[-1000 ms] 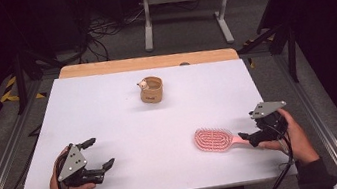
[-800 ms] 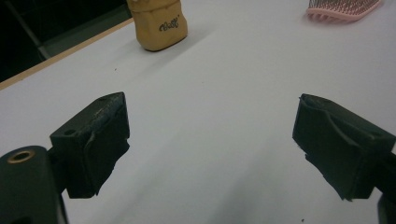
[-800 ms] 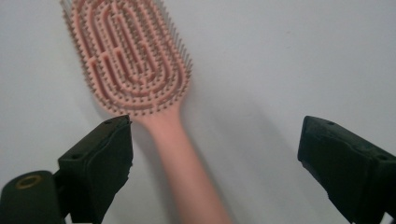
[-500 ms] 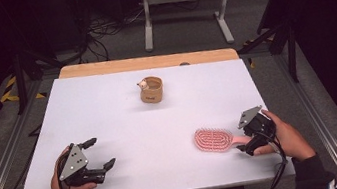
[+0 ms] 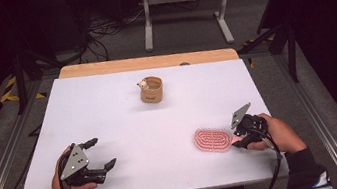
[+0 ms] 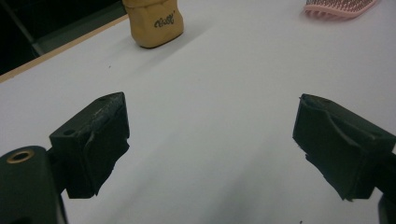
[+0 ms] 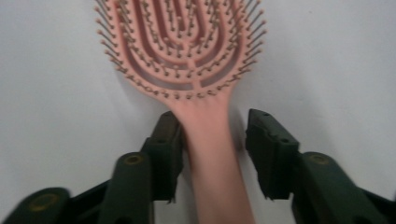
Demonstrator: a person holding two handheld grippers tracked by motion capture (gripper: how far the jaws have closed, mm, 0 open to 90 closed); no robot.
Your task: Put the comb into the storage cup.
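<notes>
The right gripper (image 7: 212,149) has just been closing its jaws around the handle of the pink oval plastic hairbrush (image 5: 213,139), which lies bristles-up near the white tabletop's (image 5: 126,131) right front; one pad touches, the other seemingly stands just clear. The left gripper (image 5: 99,155) gapes wide and empty at front left, while the small tan cylindrical cup (image 5: 151,90) holds something too small to identify.

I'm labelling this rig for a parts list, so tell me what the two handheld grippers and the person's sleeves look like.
Both the left gripper and the right gripper are black, each with two chunky black jaws ending in blocky pads, brass-coloured pivot rings at the jaw bases, and a grey three-cornered plate on top. A black cable trails from each. The person wears dark sleeves with red and white patches near the cuffs.
</notes>
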